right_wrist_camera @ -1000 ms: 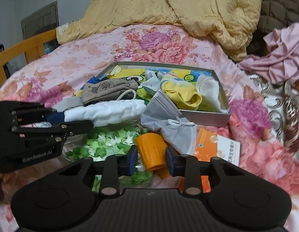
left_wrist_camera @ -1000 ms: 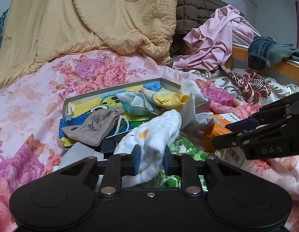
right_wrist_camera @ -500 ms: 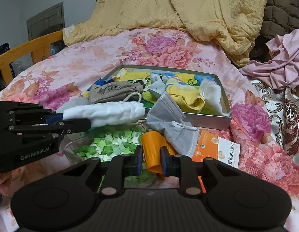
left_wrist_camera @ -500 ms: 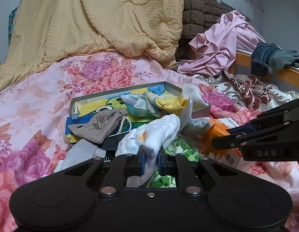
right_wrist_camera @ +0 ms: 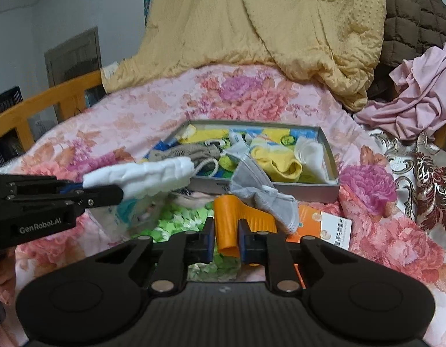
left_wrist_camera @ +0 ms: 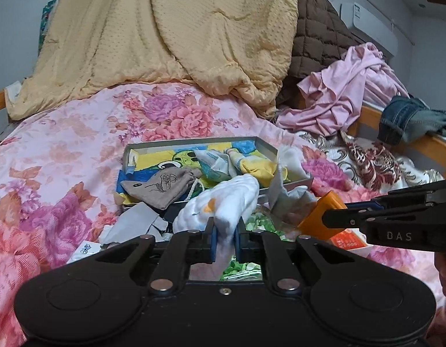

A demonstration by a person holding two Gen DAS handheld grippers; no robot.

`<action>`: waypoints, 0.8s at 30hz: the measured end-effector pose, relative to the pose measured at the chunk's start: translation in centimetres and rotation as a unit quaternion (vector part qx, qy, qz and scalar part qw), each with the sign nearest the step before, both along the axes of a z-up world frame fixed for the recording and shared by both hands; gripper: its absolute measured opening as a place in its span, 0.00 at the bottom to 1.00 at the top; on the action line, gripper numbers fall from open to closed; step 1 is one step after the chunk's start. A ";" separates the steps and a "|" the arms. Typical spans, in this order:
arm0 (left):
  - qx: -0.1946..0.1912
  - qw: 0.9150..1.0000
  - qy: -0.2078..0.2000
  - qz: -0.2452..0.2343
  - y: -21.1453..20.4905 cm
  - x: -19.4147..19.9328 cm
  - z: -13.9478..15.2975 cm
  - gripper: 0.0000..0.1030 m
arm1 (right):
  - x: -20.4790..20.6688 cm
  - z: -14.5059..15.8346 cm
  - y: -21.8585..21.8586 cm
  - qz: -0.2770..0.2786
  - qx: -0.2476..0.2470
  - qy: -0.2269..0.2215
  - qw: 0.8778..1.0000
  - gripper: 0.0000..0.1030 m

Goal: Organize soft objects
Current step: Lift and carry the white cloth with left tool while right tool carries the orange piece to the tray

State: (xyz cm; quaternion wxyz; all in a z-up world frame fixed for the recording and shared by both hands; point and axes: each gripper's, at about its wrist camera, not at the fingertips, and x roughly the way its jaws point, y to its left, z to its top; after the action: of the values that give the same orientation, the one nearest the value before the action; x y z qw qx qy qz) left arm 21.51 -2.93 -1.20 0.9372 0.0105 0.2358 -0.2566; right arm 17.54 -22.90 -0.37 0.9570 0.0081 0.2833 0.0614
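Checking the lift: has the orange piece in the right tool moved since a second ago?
Yes. The orange piece has risen off the green cloth, toward the grey tray.

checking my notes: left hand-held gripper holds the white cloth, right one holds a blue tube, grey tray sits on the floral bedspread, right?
One slip: the tube in the right hand-held gripper is orange, not blue, as the right wrist view shows. The left hand-held gripper does hold the white cloth, and the grey tray sits on the floral bedspread.
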 end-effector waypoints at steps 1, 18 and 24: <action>-0.002 1.000 -0.001 0.002 0.0 -0.3 0.2 0.11 | -0.2 0.2 -0.1 0.001 0.004 -0.005 1.000 0.17; -0.022 1.000 -0.019 0.010 -0.2 -4.9 1.4 0.10 | -3.8 3.1 -1.0 0.025 0.068 -0.068 0.995 0.17; -0.034 0.999 -0.025 0.031 0.4 -6.0 1.9 0.10 | -4.5 3.8 -1.4 0.028 0.083 -0.085 0.992 0.17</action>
State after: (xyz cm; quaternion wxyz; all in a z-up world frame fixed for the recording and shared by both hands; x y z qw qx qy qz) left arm 15.50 -2.49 0.70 0.9502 -0.0220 0.2036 -0.2350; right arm 13.02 -24.28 3.40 0.9716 0.0745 0.1946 0.1122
